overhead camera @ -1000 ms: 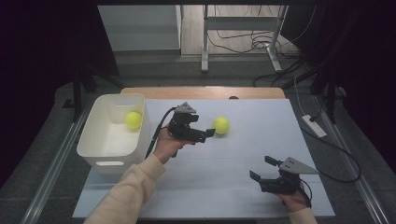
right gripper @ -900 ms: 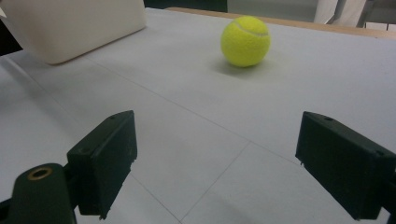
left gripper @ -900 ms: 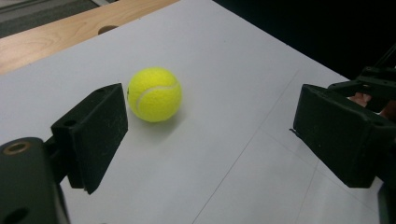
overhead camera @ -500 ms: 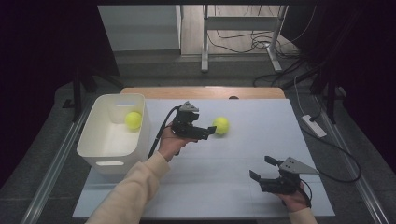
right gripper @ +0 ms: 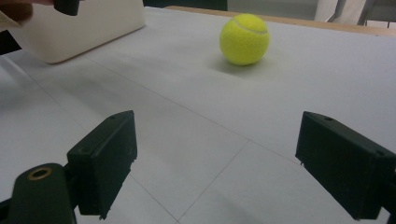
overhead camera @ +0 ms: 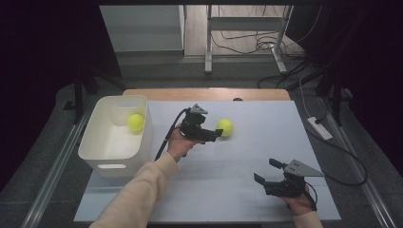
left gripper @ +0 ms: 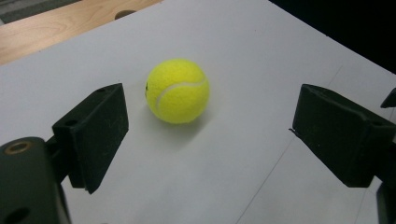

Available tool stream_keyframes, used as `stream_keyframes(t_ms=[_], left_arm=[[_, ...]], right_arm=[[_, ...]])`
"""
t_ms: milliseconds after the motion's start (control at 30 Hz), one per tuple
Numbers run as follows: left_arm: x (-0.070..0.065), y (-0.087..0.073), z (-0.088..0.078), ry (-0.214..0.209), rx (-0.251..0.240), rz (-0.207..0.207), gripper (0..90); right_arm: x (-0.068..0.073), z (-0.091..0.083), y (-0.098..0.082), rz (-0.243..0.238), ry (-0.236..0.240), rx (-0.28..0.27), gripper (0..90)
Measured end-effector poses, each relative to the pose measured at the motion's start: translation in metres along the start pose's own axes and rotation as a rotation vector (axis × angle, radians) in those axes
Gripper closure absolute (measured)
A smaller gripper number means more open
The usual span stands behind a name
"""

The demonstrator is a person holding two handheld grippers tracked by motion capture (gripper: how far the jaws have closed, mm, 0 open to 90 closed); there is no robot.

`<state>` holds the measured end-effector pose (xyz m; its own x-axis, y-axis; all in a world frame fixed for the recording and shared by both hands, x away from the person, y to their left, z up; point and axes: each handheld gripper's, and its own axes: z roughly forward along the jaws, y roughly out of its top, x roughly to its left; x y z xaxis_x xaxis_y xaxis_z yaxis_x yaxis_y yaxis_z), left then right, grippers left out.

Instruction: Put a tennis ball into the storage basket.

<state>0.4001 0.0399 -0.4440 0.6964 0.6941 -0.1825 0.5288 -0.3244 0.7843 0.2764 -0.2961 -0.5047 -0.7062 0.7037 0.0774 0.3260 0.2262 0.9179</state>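
Left gripper view: your spread tongs have closed in on the tennis ball [left gripper: 177, 90].

From the high view, your left tongs [overhead camera: 212, 135] have moved forward and down over the last second and now sit just beside the ball on the white worktop [overhead camera: 266, 147], jaws wide apart, nothing pinched; it lies ahead of them, untouched, so the grasp looks next. Your right tongs [overhead camera: 266, 172] rest spread and empty. A second tennis ball [overhead camera: 136, 122] lies in the white bin [overhead camera: 110, 159]. No readable writing.
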Motion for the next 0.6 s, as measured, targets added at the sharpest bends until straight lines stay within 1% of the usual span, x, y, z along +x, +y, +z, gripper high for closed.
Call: stream_keyframes(t_ms=[167,367,500,600], left_arm=[[0.001,0.000,0.006,0.006,0.012,0.004,11.2],[0.001,0.002,0.013,0.004,0.017,0.000,11.3],[0.000,0.003,0.019,0.010,0.023,0.012,11.2],[0.001,0.002,0.023,0.008,0.026,0.012,11.1]], right_arm=[[0.000,-0.001,-0.001,0.005,-0.001,-0.002,12.5],[0.000,-0.002,-0.001,0.005,-0.006,-0.001,12.5],[-0.001,-0.001,-0.001,0.002,-0.006,0.002,12.5],[-0.001,-0.001,-0.001,0.004,-0.007,-0.001,12.5]])
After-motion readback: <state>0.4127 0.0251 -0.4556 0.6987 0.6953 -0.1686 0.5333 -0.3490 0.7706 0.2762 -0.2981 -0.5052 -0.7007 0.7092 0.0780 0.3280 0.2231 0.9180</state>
